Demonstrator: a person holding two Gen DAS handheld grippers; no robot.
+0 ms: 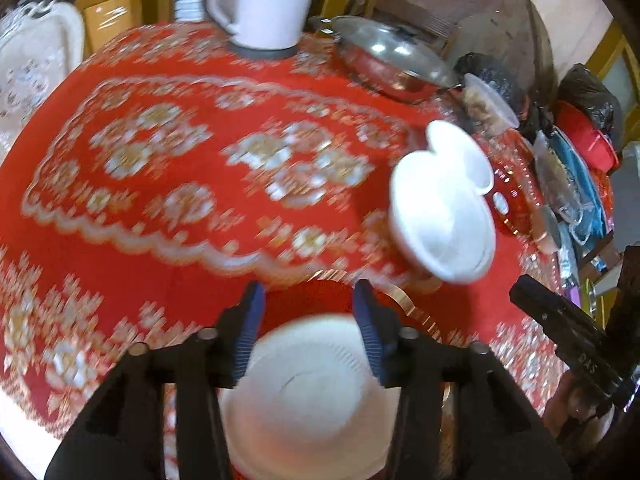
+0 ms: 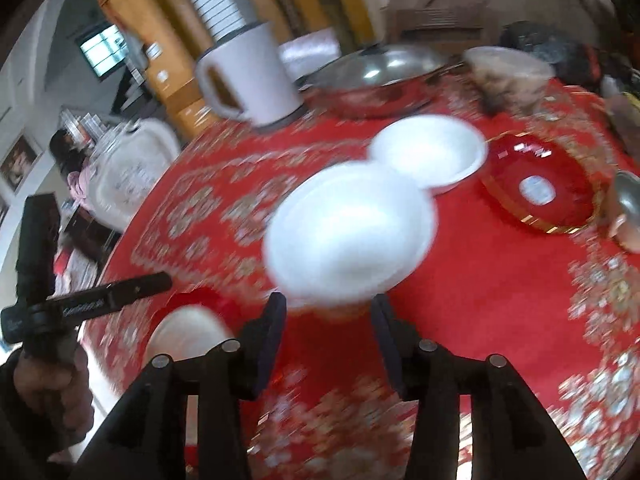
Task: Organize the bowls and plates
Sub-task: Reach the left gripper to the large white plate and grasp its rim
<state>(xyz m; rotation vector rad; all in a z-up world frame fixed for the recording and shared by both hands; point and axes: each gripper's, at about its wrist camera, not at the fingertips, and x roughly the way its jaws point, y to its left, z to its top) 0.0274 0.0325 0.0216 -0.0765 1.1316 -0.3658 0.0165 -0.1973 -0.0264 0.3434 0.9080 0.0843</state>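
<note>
Both views are motion-blurred; fine detail is unreliable.

Left gripper (image 1: pixel 310 300): jaws spread apart, released, nothing between the blue pads. It hangs above a white bowl (image 1: pixel 308 396) that sits on a red plate (image 1: pixel 404 308) near the table's near edge. Whether the fingers touch the bowl cannot be told.

Right gripper (image 2: pixel 330 312): jaws also spread apart and empty, hovering over the red patterned tablecloth (image 2: pixel 480 320). Just ahead of its fingertips stands a large white bowl (image 2: pixel 352 228), towards the middle of the table. A second, smaller white bowl (image 2: pixel 430 152) lies directly behind it, the two rims overlapping in view; contact cannot be confirmed.

A red glass plate with a gold rim (image 2: pixel 540 188) rests beside the smaller bowl, towards the table's right edge.

Along the far edge stand a white kettle (image 2: pixel 248 76) and a steel lidded pan (image 2: pixel 380 76).

A hand (image 2: pixel 52 380) grips the left tool's black handle at the table's left edge.
</note>
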